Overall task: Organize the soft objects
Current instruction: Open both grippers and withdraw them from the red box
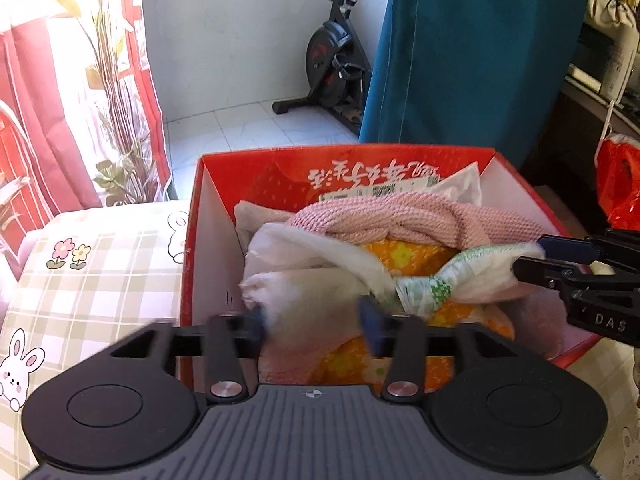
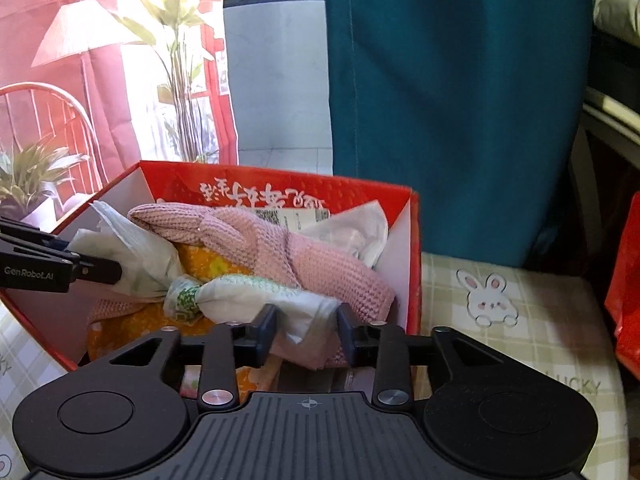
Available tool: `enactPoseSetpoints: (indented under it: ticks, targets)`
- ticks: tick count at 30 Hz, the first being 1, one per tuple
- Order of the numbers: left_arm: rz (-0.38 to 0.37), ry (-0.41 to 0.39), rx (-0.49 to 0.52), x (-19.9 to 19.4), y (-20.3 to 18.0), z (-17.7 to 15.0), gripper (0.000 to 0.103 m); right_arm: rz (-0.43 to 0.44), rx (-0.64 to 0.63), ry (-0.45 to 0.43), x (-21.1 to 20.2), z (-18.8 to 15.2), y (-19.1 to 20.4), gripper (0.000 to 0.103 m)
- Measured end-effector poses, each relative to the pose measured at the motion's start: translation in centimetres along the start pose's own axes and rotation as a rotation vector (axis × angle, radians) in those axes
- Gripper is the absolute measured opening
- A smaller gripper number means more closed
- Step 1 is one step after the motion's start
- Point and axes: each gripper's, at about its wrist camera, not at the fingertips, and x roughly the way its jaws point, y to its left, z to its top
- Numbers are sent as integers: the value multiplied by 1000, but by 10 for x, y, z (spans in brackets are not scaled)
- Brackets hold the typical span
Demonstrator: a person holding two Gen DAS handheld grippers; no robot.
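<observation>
A red cardboard box (image 1: 256, 170) (image 2: 168, 176) on the table holds soft things: a pink knitted cloth (image 1: 420, 220) (image 2: 320, 268), an orange flowered cloth (image 1: 400, 256) (image 2: 208, 264), and on top a white cloth with green print, twisted in the middle (image 1: 432, 288) (image 2: 240, 292). My left gripper (image 1: 314, 326) (image 2: 92, 256) stands open over the box's near left side, its jaws wide on either side of the cloth's white end. My right gripper (image 2: 307, 330) (image 1: 532, 256) is open at the other end. That end lies loose between its pads.
The box stands on a checked tablecloth with rabbit drawings (image 1: 100, 280) (image 2: 520, 340). A red plastic bag (image 1: 620, 184) sits at the right. Behind are a teal curtain (image 1: 480, 60), an exercise bike (image 1: 336, 64) and a red curtain with plants (image 2: 100, 80).
</observation>
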Motion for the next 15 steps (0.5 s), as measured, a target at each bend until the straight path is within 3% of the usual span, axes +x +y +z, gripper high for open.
enactPoseSetpoints:
  ticks: [5,11,15]
  targets:
    - [-9,-60,47,-30,-9,-3,73,10,-40,-48,-21,4,9,48]
    - [-12,-141,95,-69,-21,-17,82,64,-45,-98,-50,0,22,49]
    - [-23,-167,92,-88,-24,-31,82,96,-44,-120,-69,-10,30,49]
